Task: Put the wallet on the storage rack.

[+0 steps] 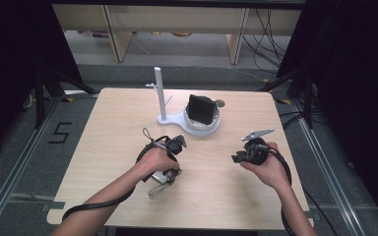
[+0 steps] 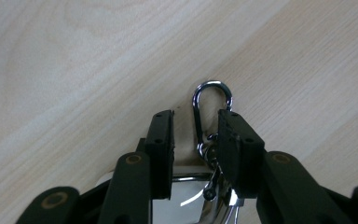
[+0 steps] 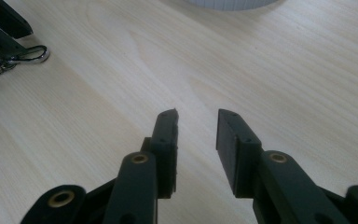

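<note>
Chrome glints between the black jaws of the left gripper (image 2: 196, 135): a shiny metal carabiner clip (image 2: 210, 109) with a small ring and a polished flat piece behind it lies on the pale wooden table (image 2: 74, 70). The jaws straddle the clip's lower end with daylight on either side of the loop; the right-hand pad (image 2: 233, 140) sits very close to the ring cluster, but I cannot see it pressing, so I read this tool as parted around the clip, not clamped on it. From the high view the left gripper (image 1: 170, 169) points down at the table near the person's side, with the clip (image 1: 158, 189) under it.

The right gripper (image 3: 196, 135) hovers over bare wood, jaws apart and holding nothing; in the high view it (image 1: 236, 158) sits well apart from the clip. A white stand with an upright post and round base (image 1: 163, 96), carrying a black boxy object (image 1: 200, 109), waits farther back.

The risks, as I judge them: the rounded, slick metal could squirt sideways as the pads close, since only the narrow loop sits between them. A grip on the loose ring alone would let the rest swing and twist. Pads scraping the table could also push the clip away.
</note>
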Tool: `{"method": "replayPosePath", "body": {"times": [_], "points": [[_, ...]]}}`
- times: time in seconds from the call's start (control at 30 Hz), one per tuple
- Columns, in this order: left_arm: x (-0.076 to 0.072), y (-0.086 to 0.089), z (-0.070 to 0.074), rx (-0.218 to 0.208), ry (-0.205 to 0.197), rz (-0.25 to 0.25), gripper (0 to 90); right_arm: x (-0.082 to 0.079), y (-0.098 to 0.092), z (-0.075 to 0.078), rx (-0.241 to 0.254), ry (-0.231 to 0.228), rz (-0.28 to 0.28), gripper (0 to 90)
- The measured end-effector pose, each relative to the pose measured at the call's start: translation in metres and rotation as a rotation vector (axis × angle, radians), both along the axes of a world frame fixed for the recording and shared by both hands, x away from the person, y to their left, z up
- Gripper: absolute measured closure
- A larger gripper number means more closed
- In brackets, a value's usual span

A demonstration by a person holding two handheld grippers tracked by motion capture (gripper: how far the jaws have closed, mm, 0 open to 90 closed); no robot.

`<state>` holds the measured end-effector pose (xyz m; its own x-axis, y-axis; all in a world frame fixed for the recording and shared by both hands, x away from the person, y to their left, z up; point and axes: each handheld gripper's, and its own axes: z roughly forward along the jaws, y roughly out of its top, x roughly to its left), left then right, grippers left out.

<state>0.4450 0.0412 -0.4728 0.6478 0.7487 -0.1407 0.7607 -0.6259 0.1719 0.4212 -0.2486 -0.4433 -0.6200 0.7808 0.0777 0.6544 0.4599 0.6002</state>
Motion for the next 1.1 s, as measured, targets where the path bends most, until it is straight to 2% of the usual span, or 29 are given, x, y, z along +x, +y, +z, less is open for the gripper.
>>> {"method": "replayPosePath", "body": {"times": [0.03, 0.1, 0.13, 0.17, 0.27, 0.37, 0.4, 0.43, 0.53, 0.57, 0.6, 0.67, 0.73, 0.77, 0.8, 0.83, 0.9, 0.93, 0.97, 1.0, 1.03, 1.1], "points": [[0.001, 0.0, 0.0, 0.007, -0.013, -0.021, 64.6, 0.0, 0.0, 0.0, -0.001, -0.002, 0.001, 69.0], [-0.001, -0.002, -0.001, 0.008, -0.005, -0.023, 64.4, 0.0, 0.0, -0.001, -0.007, -0.012, 0.008, 69.0], [-0.003, -0.002, -0.002, 0.003, 0.003, -0.015, 64.2, 0.0, 0.0, 0.0, -0.002, -0.001, 0.002, 68.9], [-0.003, -0.003, -0.001, 0.012, -0.005, -0.04, 64.0, 0.0, 0.0, 0.0, -0.001, -0.001, 0.0, 68.9], [-0.007, -0.005, -0.002, 0.001, 0.004, -0.033, 63.0, 0.0, -0.001, -0.001, -0.002, 0.0, 0.002, 68.8], [-0.007, -0.006, -0.005, 0.019, 0.01, -0.057, 62.5, 0.0, 0.0, -0.001, -0.001, 0.003, -0.001, 68.6], [-0.008, -0.006, -0.005, 0.018, 0.017, -0.049, 62.5, -0.001, 0.0, -0.001, -0.001, 0.002, -0.001, 68.6], [-0.008, -0.006, -0.005, 0.017, 0.016, -0.044, 63.4, -0.001, -0.001, -0.001, 0.0, 0.002, -0.002, 68.5], [-0.006, -0.005, -0.005, 0.032, 0.007, -0.073, 64.0, -0.001, -0.001, -0.001, 0.0, 0.002, -0.002, 68.4], [-0.007, -0.005, -0.005, 0.03, 0.015, -0.057, 64.8, -0.001, -0.001, -0.001, 0.0, 0.002, -0.002, 68.3], [-0.007, -0.005, -0.005, 0.049, -0.011, -0.081, 66.4, -0.001, -0.001, -0.001, 0.0, 0.002, -0.003, 68.3], [-0.008, -0.006, -0.005, 0.07, -0.021, -0.1, 69.1, -0.001, -0.001, -0.001, 0.001, 0.001, -0.002, 68.2], [-0.008, -0.006, -0.004, 0.091, -0.013, -0.12, 72.0, -0.001, 0.0, -0.001, 0.002, 0.008, -0.008, 68.2], [-0.009, -0.007, -0.005, 0.091, -0.027, -0.123, 72.3, -0.002, 0.0, 0.0, 0.004, 0.01, -0.01, 68.2], [-0.01, -0.007, -0.004, 0.104, -0.025, -0.141, 72.6, -0.002, 0.0, 0.0, 0.006, 0.008, -0.011, 68.2], [-0.01, -0.006, -0.004, 0.115, -0.054, -0.185, 73.0, -0.002, 0.0, 0.0, 0.007, 0.008, -0.011, 68.2], [-0.013, -0.006, -0.004, 0.112, -0.068, -0.207, 73.3, -0.003, 0.001, -0.003, 0.025, -0.013, -0.014, 68.2], [-0.013, -0.004, -0.004, 0.107, -0.072, -0.22, 73.7, -0.003, 0.0, -0.001, 0.003, -0.003, 0.0, 68.2], [-0.014, -0.003, -0.004, 0.096, -0.079, -0.22, 73.8, -0.003, 0.0, -0.001, 0.007, -0.008, 0.006, 68.2], [-0.015, -0.002, -0.004, 0.091, -0.085, -0.232, 74.0, -0.004, 0.0, -0.001, 0.007, 0.012, -0.008, 68.2], [-0.016, 0.0, -0.004, 0.089, -0.087, -0.237, 74.2, -0.004, -0.001, -0.002, 0.003, 0.002, -0.002, 68.2], [-0.018, 0.002, -0.003, 0.057, -0.103, -0.23, 76.1, -0.004, -0.001, -0.002, 0.008, -0.004, -0.004, 68.3]]}}
